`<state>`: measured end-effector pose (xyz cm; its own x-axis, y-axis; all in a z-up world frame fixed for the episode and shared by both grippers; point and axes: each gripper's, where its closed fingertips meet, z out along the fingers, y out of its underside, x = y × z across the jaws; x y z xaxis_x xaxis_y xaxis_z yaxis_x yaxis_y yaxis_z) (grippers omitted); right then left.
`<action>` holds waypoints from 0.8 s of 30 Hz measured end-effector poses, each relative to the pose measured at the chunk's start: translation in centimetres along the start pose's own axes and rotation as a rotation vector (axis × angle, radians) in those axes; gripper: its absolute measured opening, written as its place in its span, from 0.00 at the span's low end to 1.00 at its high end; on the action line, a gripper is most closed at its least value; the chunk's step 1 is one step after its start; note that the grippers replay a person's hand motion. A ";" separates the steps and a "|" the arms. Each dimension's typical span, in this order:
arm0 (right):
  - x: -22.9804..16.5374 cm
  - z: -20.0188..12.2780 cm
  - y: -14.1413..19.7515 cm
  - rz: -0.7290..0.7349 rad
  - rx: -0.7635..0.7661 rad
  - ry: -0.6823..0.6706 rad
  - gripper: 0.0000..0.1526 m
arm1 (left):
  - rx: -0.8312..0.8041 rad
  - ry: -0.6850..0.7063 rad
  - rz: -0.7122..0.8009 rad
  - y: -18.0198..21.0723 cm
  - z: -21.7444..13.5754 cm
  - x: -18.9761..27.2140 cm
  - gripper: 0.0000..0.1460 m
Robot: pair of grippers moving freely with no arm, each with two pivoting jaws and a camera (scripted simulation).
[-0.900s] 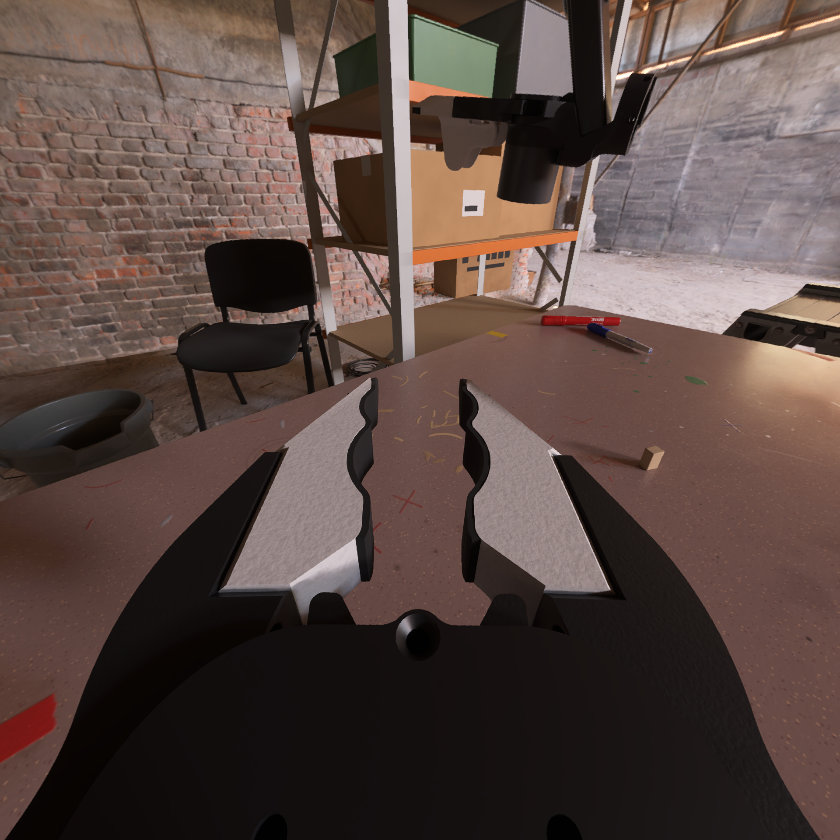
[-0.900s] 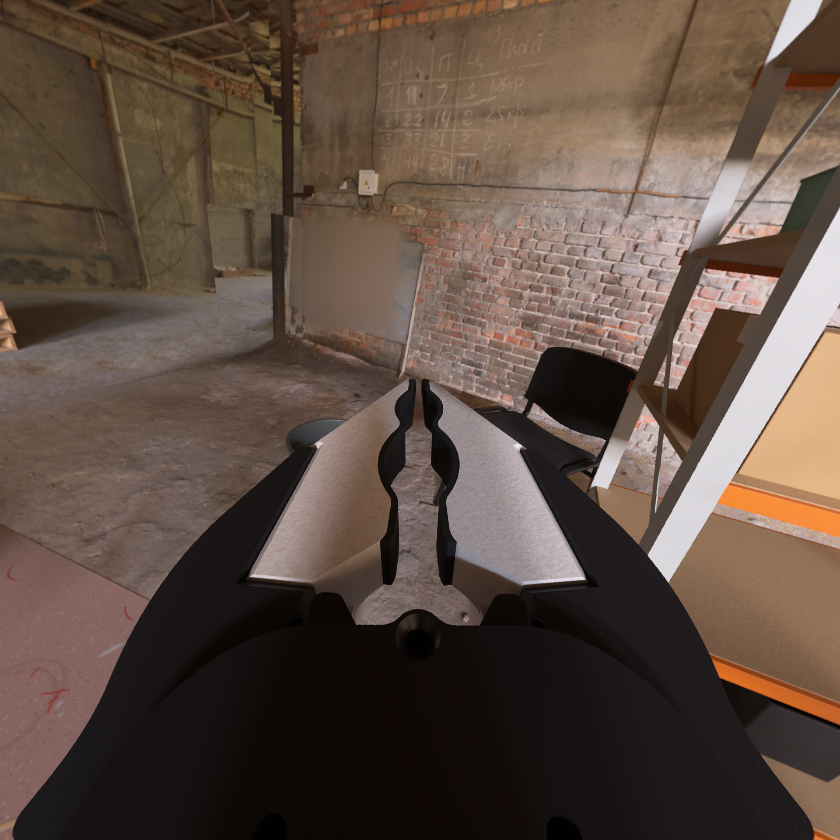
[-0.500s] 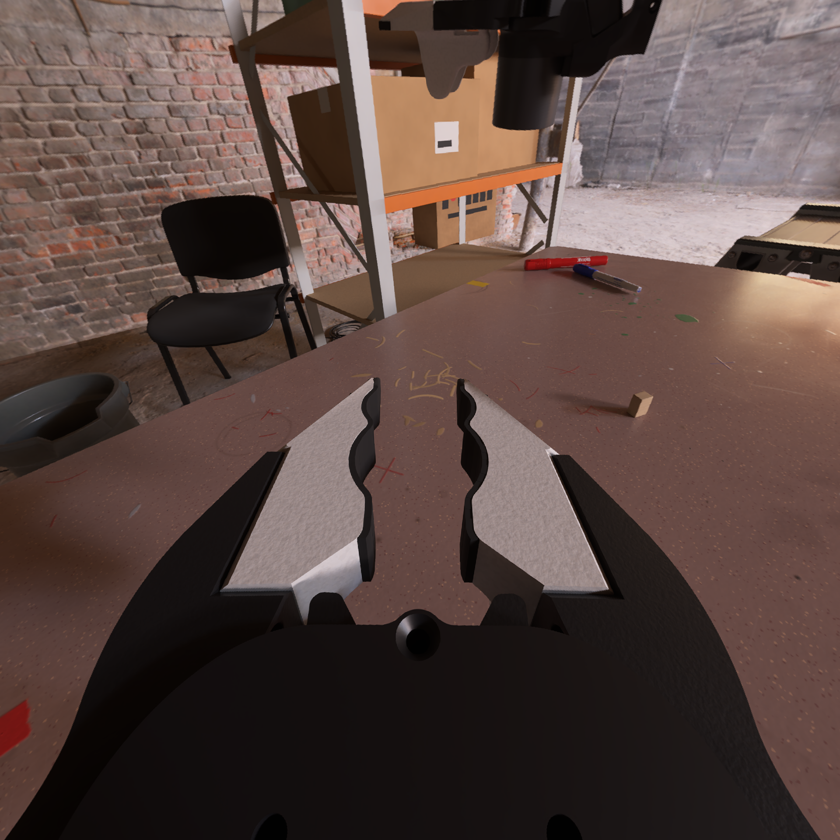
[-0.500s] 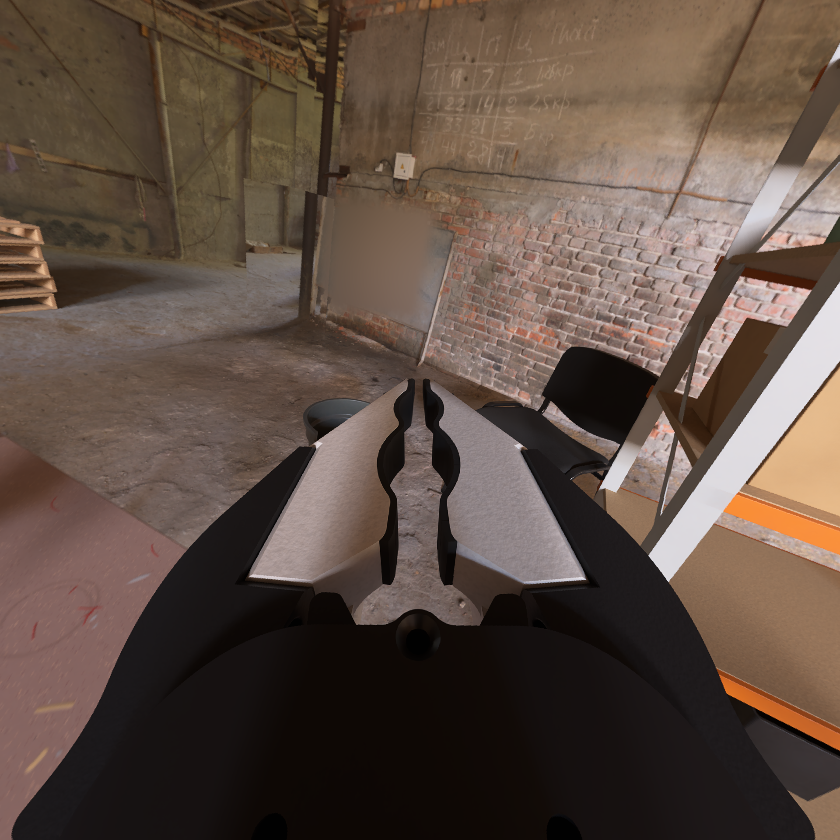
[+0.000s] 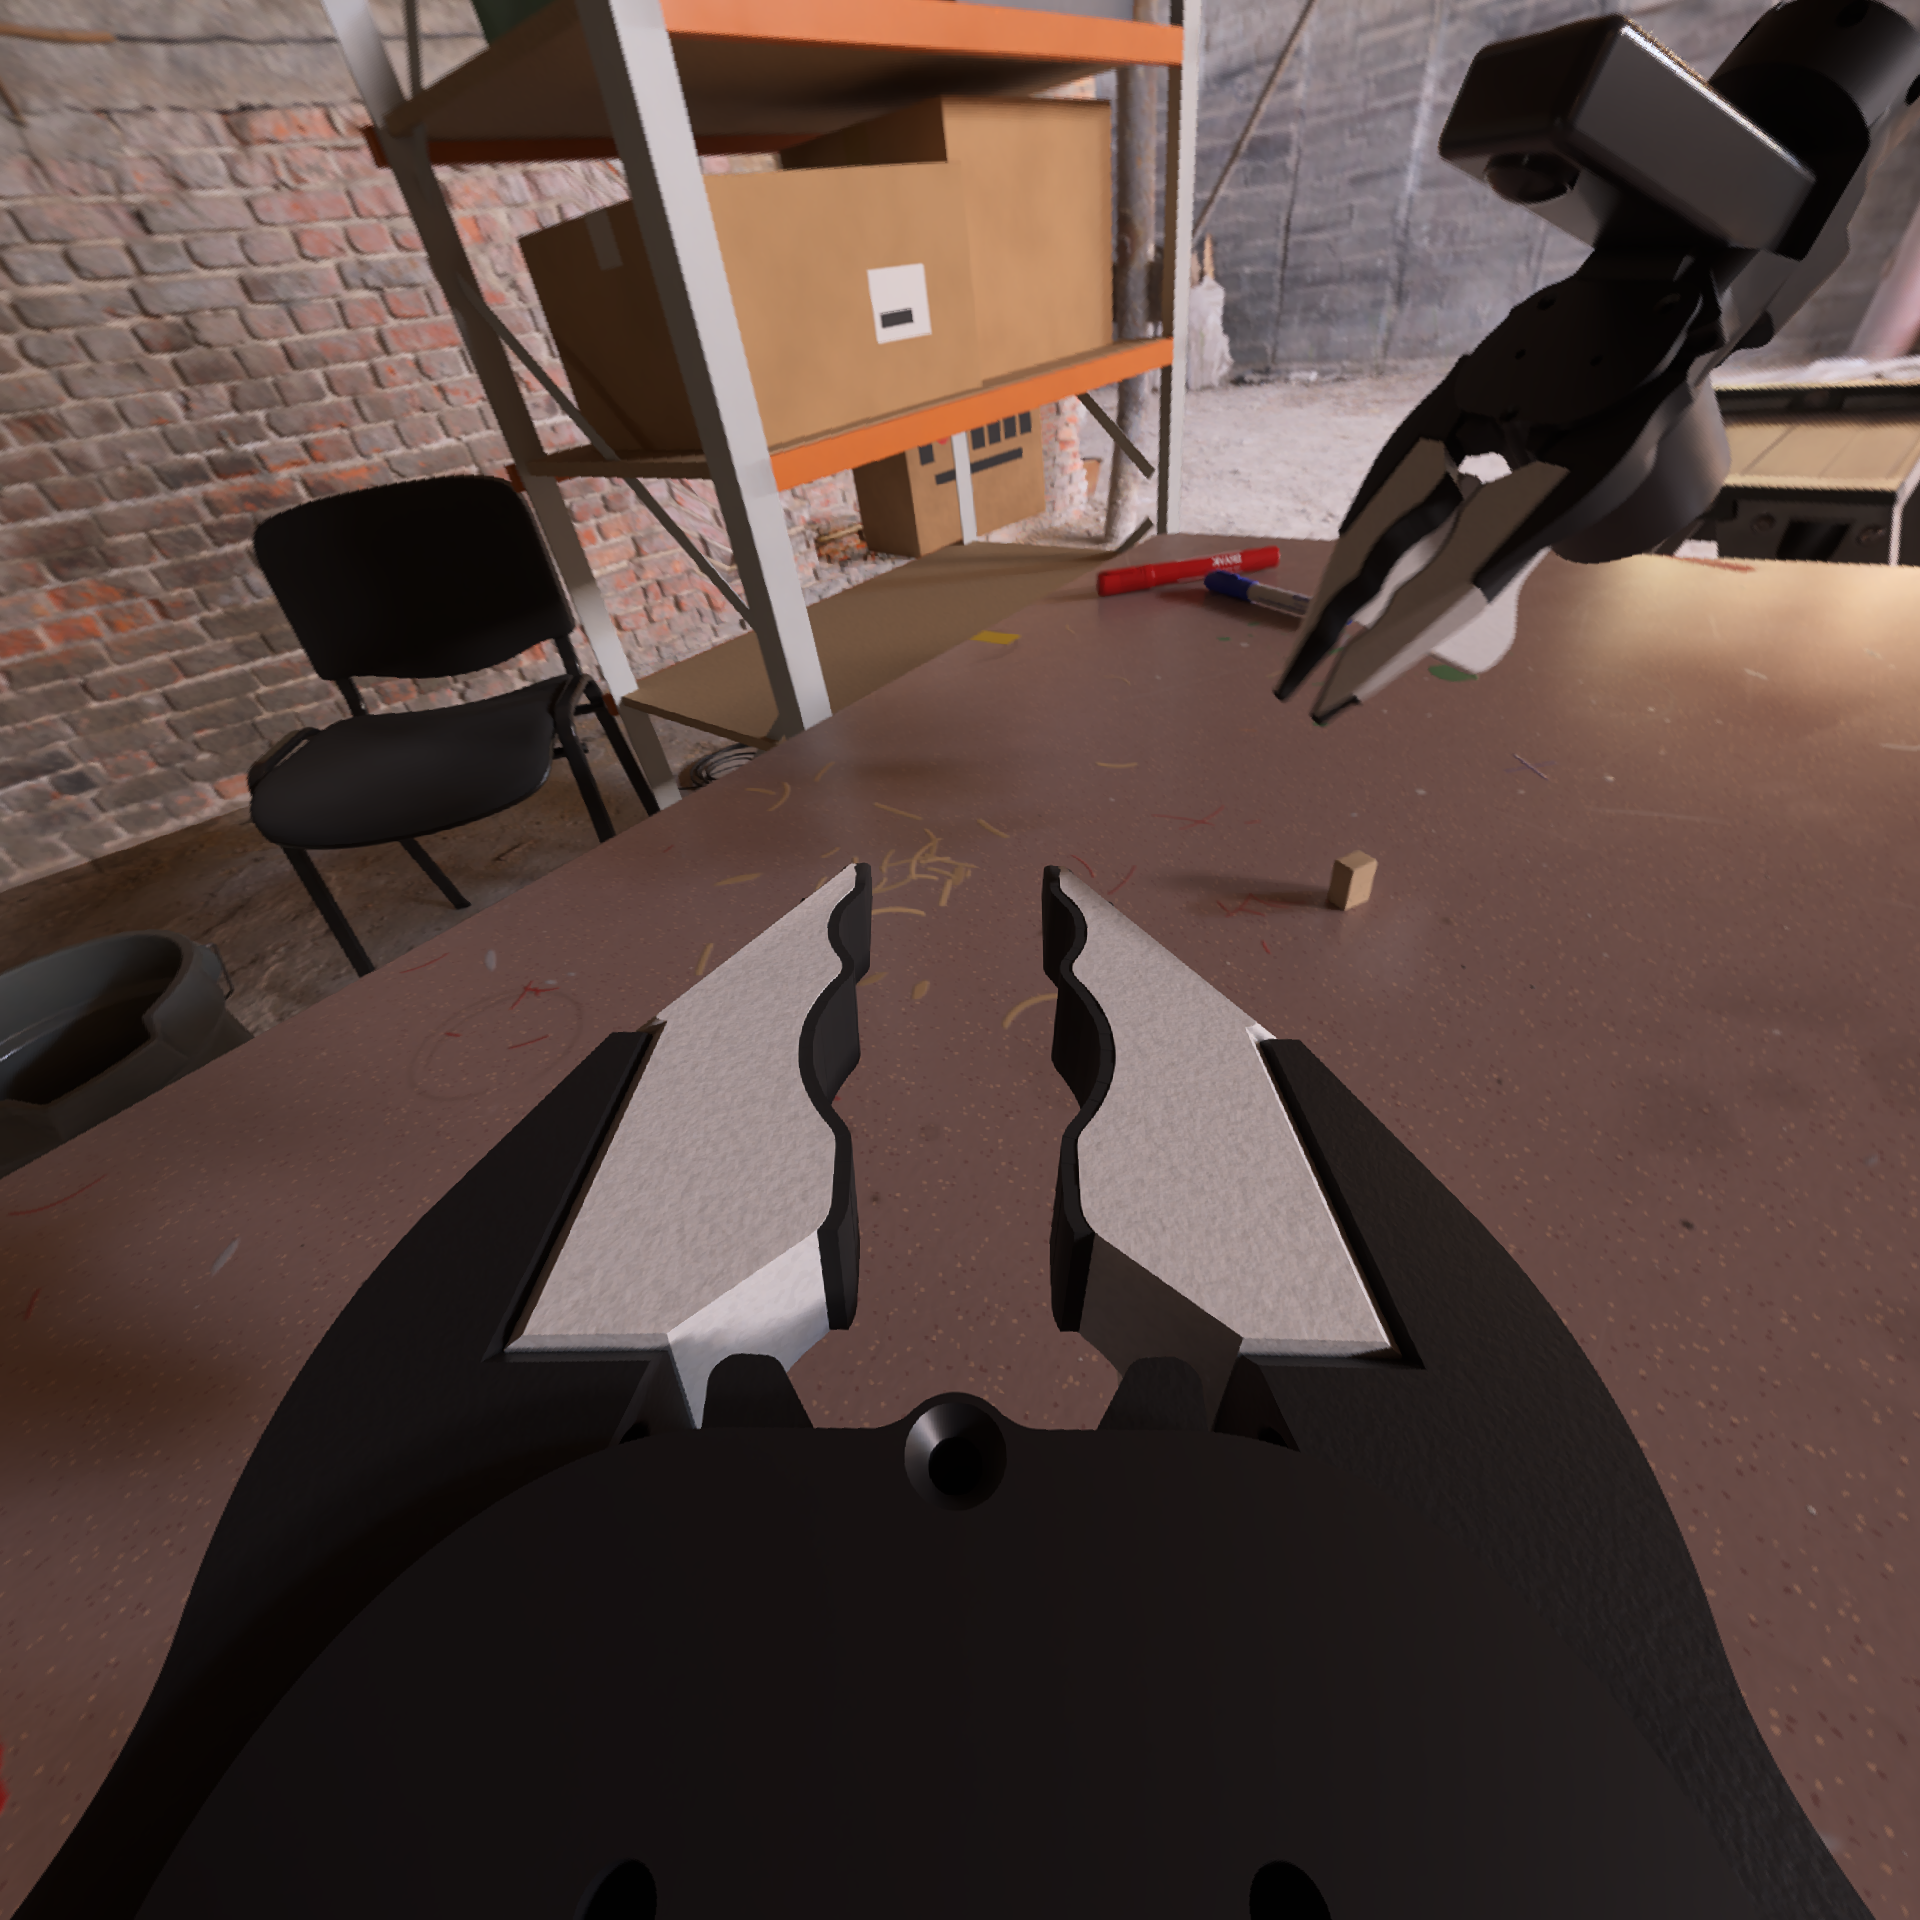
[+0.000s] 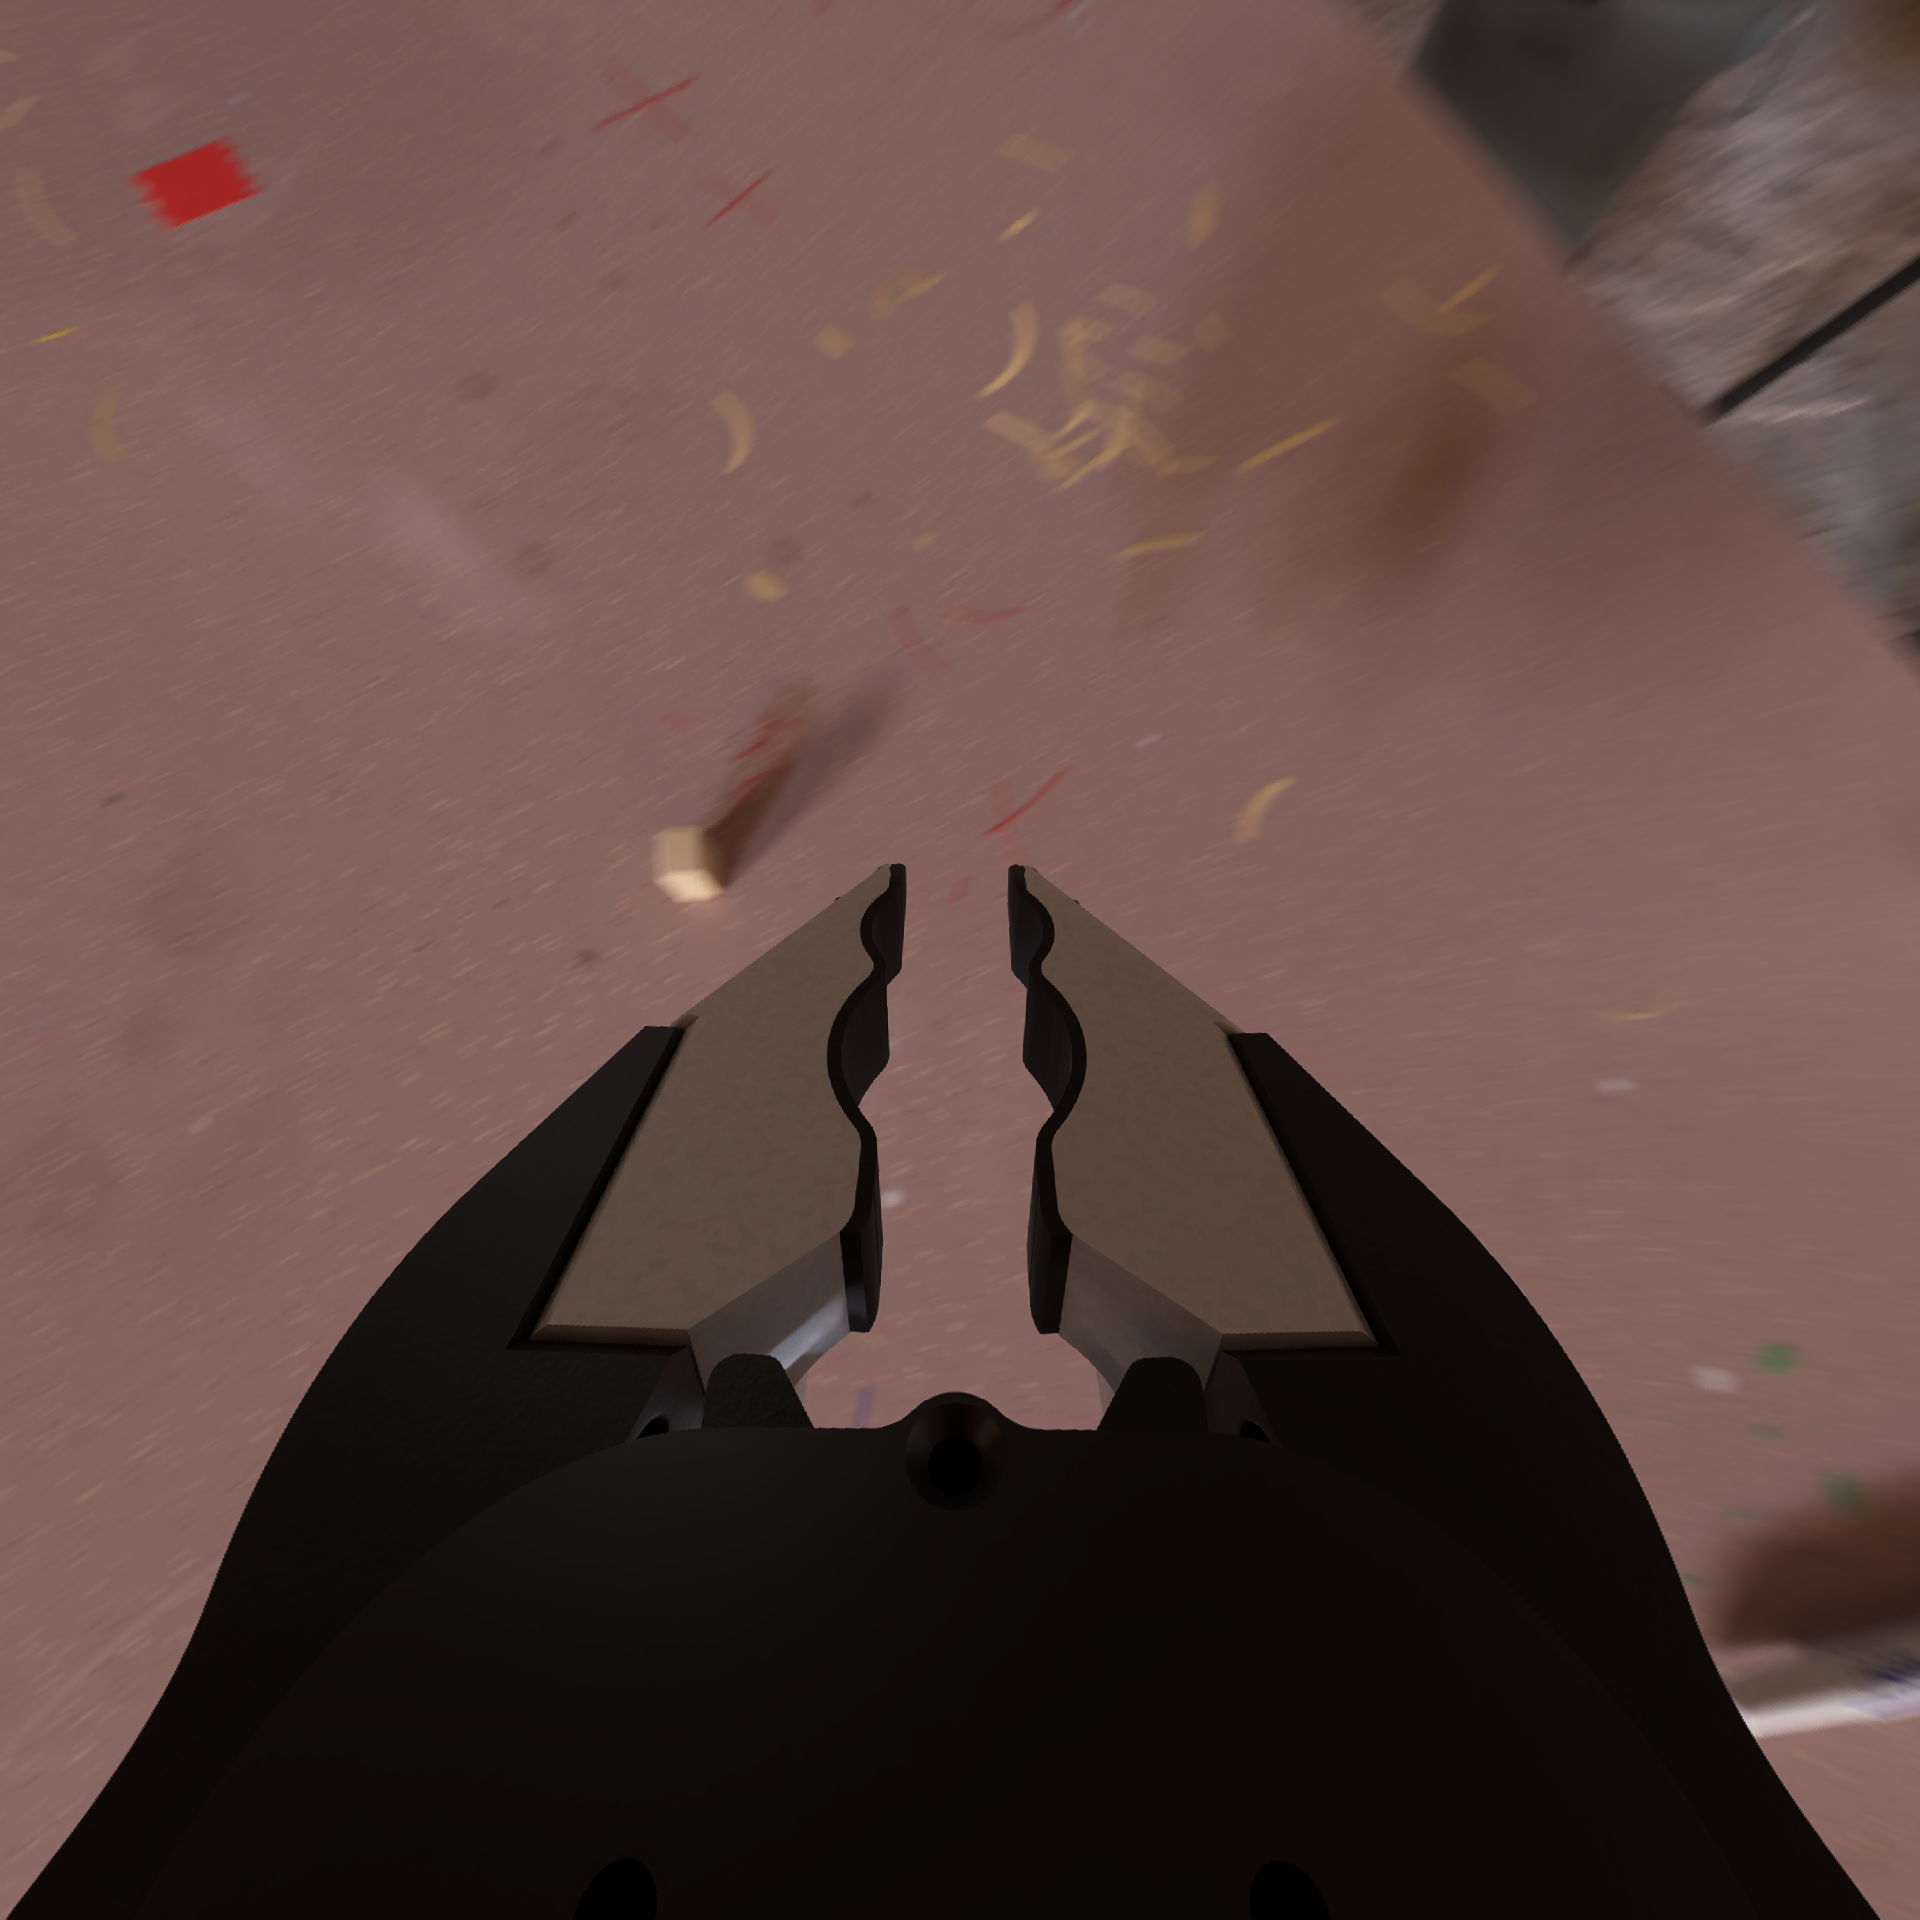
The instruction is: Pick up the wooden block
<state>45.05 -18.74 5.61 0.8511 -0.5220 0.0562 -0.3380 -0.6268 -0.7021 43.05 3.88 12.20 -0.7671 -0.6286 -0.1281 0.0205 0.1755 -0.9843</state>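
Note:
A small light wooden block (image 5: 1353, 880) sits alone on the brown table (image 5: 1558, 1143), ahead and to the right of my left gripper (image 5: 951, 896), which is open and empty low over the table. My right gripper (image 5: 1311, 698) hangs in the air beyond the block, tilted down toward the table. In the right wrist view the right gripper (image 6: 956, 873) is open and empty, pointing down at the table (image 6: 416, 727). The block (image 6: 688, 861) lies just left of its fingertips, a little ahead. That view is blurred.
A red marker (image 5: 1188, 571) and a blue pen (image 5: 1252, 594) lie at the table's far edge. A metal shelf rack with cardboard boxes (image 5: 831, 301), a black chair (image 5: 416, 665) and a grey bin (image 5: 94, 1029) stand beyond the table. A red patch (image 6: 194, 183) marks the table.
My right gripper swung down from facing the room to pointing at the table near the block, and its jaws opened. My left gripper tilted a little; the block stayed in place.

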 end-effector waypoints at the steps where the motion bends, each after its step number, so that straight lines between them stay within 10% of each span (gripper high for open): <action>1: -1.5 0.3 0.9 0.021 -0.014 -0.056 0.13 | -0.009 0.010 0.008 0.2 0.1 0.3 0.22; 7: -7.3 2.5 2.2 -0.087 -0.070 -0.162 0.17 | -0.056 0.035 0.063 1.2 0.6 1.2 0.22; 24: -6.1 4.3 0.1 -0.101 -0.116 -0.042 0.06 | -0.156 0.123 0.068 3.2 0.7 1.8 0.21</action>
<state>41.57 -13.13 2.16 0.8983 -0.4299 0.0907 -0.2920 -0.7384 -0.6079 42.16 2.81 8.77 -0.8403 -0.5153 -0.1685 -0.0170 0.3356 -0.9418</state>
